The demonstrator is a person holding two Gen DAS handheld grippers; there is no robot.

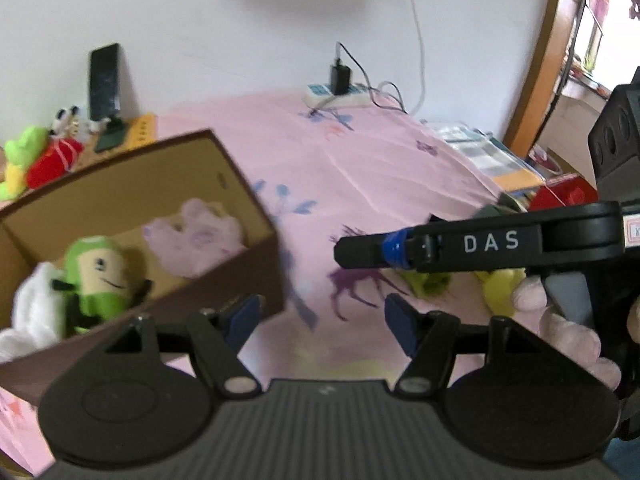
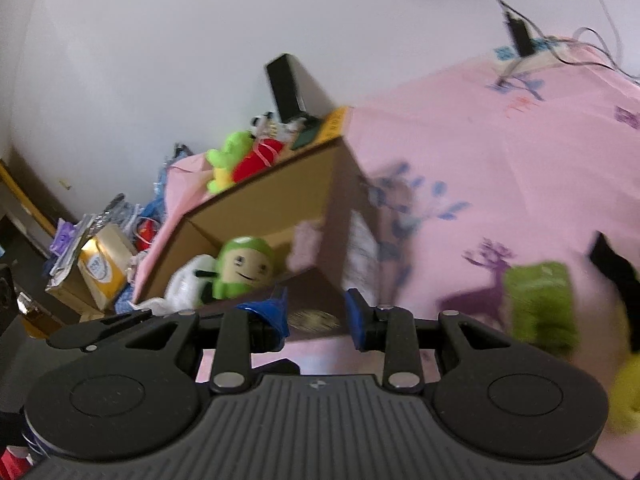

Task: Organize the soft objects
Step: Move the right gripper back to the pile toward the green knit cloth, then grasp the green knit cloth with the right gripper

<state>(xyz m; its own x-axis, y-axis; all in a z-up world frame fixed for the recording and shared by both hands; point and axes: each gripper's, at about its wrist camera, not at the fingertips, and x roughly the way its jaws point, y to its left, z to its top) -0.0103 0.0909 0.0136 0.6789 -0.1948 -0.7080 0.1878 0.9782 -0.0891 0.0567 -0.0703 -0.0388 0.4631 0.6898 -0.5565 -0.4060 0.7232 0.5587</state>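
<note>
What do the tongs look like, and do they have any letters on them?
Both tongs are black. The left tongs sit on a ribbed dark grey base with two round black discs and silver pivot pins, and their fingertips are blue pads. The right tongs are built the same way. Seen from the left, one arm of the right tongs carries white letters reading DAS and a blue band.

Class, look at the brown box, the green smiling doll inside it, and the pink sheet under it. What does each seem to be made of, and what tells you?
Box: likely cardboard; matte tan inside, stiff flat walls.
Green doll: probably plush fabric; fuzzy, rounded, with a soft printed or stitched face.
Pink sheet: woven cloth, matte; creases and printed deer show.
</note>
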